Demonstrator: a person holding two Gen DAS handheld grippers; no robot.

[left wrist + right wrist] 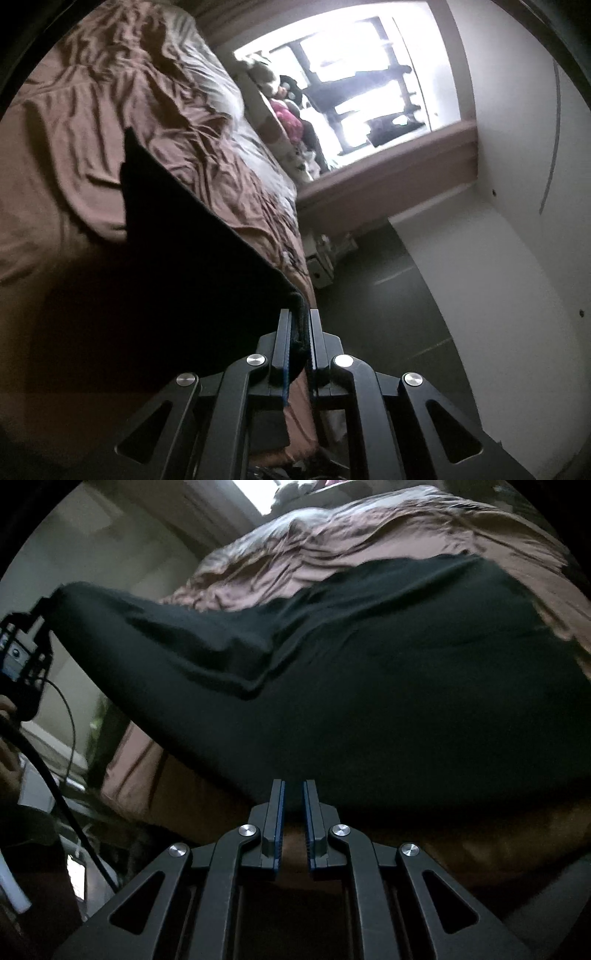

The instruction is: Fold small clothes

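Landmark: the bed point(74, 155), covered by a rumpled brown sheet point(369, 528)
Garment: a black garment point(369, 657) is stretched between the two tools, spread wide over the bed; most of it hangs or lies just above the brown sheet, and I cannot tell how much of it touches the sheet
Left tool: the left tool point(299, 317) is clamped tight on a bunched corner of the black garment point(184, 240), with cloth filling the narrow slot between its blue-lined pads; it sits at the bed's side edge, beside the dark floor point(388, 295)
Left tool seen from the right: the left tool point(46, 607) is off the bed's left side, raised, with the garment's corner pulled to a point at it; a black cable point(55, 775) trails down from it
Right tool: the right tool point(293, 786) is nearly closed at the bed's near edge, its tips at the garment's lower hem; the hem is dark there, so the pinch itself is hard to see
Window: a bright window point(369, 85) lies beyond the bed's far end
Wall: a white wall point(517, 221) stands past the floor, well apart from the bed
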